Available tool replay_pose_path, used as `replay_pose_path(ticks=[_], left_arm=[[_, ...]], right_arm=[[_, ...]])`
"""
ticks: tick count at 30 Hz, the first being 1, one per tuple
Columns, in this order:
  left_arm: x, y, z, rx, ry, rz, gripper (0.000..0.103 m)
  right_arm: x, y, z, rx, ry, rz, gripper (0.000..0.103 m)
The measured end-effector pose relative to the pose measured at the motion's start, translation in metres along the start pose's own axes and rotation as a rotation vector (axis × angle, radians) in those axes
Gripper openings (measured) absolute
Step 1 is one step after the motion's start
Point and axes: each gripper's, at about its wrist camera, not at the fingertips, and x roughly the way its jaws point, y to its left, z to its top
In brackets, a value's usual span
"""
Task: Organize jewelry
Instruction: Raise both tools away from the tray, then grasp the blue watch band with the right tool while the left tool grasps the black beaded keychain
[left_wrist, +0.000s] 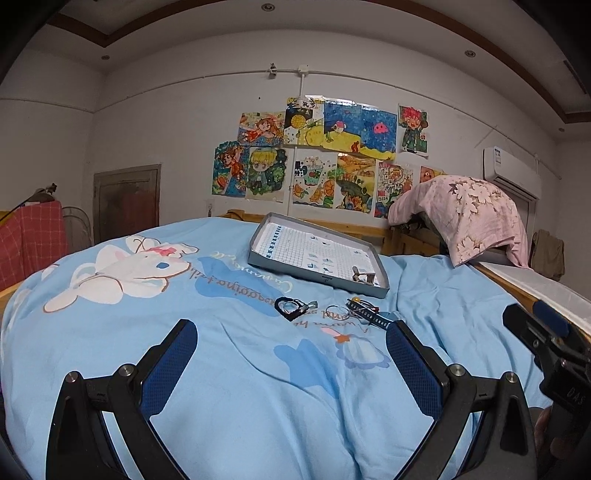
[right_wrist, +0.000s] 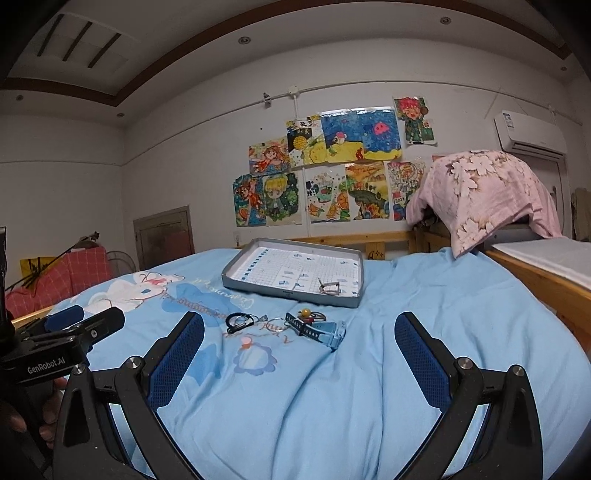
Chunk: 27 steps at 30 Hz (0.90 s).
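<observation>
Blue cotton covers the bed (right_wrist: 332, 398), a soft, rumpled quilt printed with a white rabbit, and on it sits a shallow grey tray (right_wrist: 258, 290) lined with grid paper, one small metal piece (right_wrist: 330, 287) already lying near its front right corner. Both claws hang low over the quilt on the near side of the jewelry: the left claw (left_wrist: 291, 341) released, fingers spread wide and holding nothing, the right claw (right_wrist: 299, 332) likewise spread and bare. Between claws and tray lies a loose row of jewelry: a pale blue watch strap (right_wrist: 321, 328) with a dark perforated band, its long axis running left to right and roughly parallel with the tray's front wall, buckle end toward the right; a thin silver ring (right_wrist: 275, 322) just beside it; a black loop (right_wrist: 236, 320) at the left end; and a small yellow bead (right_wrist: 305, 313) resting against the strap's far side. The pieces touch or overlap near the strap, so lifting one may drag a neighbour along. The yielding fabric may also let thin rings sink into folds, making a claw pinch cloth instead.
</observation>
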Motion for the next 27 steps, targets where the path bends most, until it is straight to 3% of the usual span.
replay_pose_path(ticks=[15,27], left_arm=[[0.059,0.000,0.053,0.001,-0.041,0.016,0.103],[0.157,0.004,0.070,-0.041,-0.026,-0.007,0.103]], right_arm=[[0.061,-0.013,0.041,-0.026,-0.050,-0.011,0.102],[0.152,-0.033,0.072,-0.011,-0.051,-0.036,0.102]])
